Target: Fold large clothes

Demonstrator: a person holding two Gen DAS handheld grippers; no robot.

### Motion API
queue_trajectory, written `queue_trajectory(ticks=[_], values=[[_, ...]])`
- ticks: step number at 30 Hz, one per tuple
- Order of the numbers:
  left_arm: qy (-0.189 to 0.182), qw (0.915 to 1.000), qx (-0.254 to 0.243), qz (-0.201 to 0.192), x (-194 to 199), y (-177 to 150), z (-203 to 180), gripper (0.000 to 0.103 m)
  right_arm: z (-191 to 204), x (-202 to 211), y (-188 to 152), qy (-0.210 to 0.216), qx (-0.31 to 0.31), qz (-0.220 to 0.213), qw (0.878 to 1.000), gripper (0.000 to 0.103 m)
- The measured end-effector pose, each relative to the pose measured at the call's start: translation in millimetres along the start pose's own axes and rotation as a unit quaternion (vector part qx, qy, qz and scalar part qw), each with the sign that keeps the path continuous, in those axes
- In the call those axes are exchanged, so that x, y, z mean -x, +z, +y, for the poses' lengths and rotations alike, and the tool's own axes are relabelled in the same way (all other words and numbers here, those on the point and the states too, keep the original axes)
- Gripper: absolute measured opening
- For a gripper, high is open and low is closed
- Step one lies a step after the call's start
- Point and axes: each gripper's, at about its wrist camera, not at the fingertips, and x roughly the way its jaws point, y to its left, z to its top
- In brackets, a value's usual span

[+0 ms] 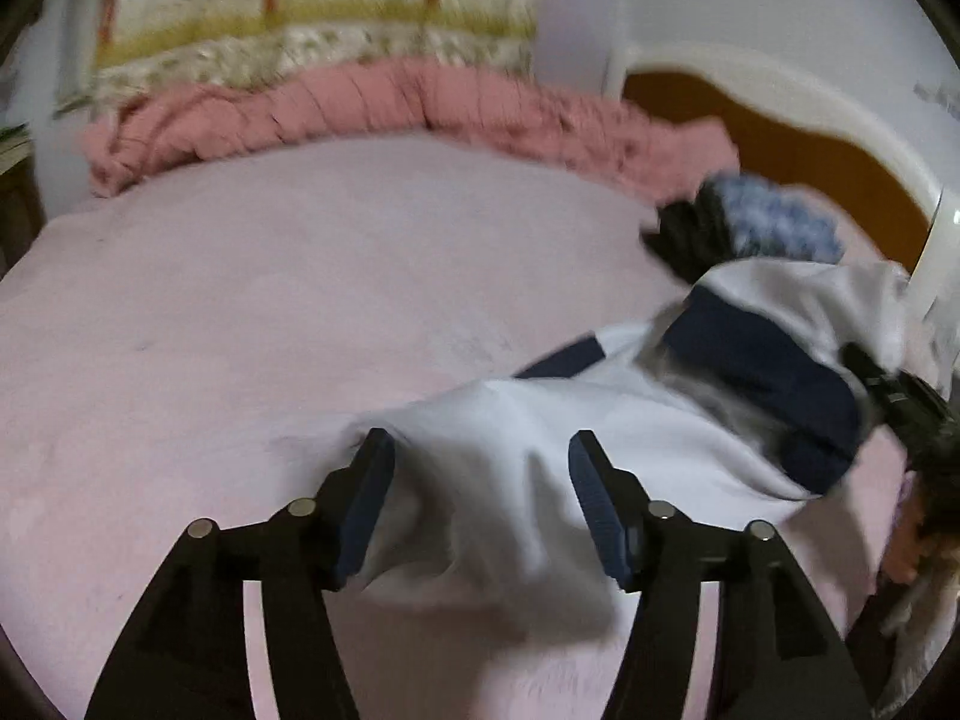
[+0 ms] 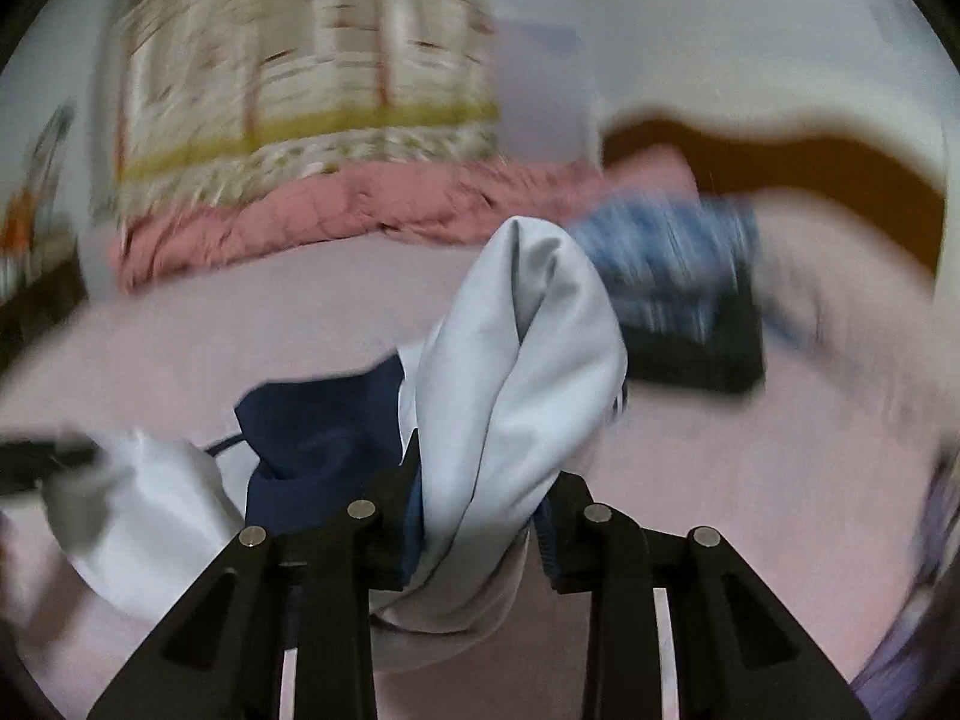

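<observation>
The left gripper [image 1: 480, 504] stands open, its 2 fingers [image 1: 366, 504] apart with white cloth of the garment [image 1: 600, 420] lying loose between them on the bed [image 1: 240, 300]. The right gripper [image 2: 480, 510] has its fingers [image 2: 396, 516] clamped on a bunched fold of the garment, which rises just ahead of them.

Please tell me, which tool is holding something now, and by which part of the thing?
The right tool grips the white and navy garment by a bunched white fold. The left tool stands open around its white cloth, holding nothing.

Two wrist fisheyes, low over a bed

Each looks forward and downward along its gripper fingers, close to the pink sheet [image 1: 240, 312]; both share the white-and-navy garment [image 2: 528, 360], pink blanket [image 1: 360, 102] and headboard [image 2: 810, 162].
</observation>
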Motion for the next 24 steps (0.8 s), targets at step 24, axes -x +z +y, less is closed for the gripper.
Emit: queue_trajectory(ticks=[24], values=[[-0.053, 0.9901, 0.128, 0.020, 6.8, -24.1, 58.9, 0.083, 171.8, 93.8, -60.1, 0.190, 0.217, -0.022, 0.957, 0.071]])
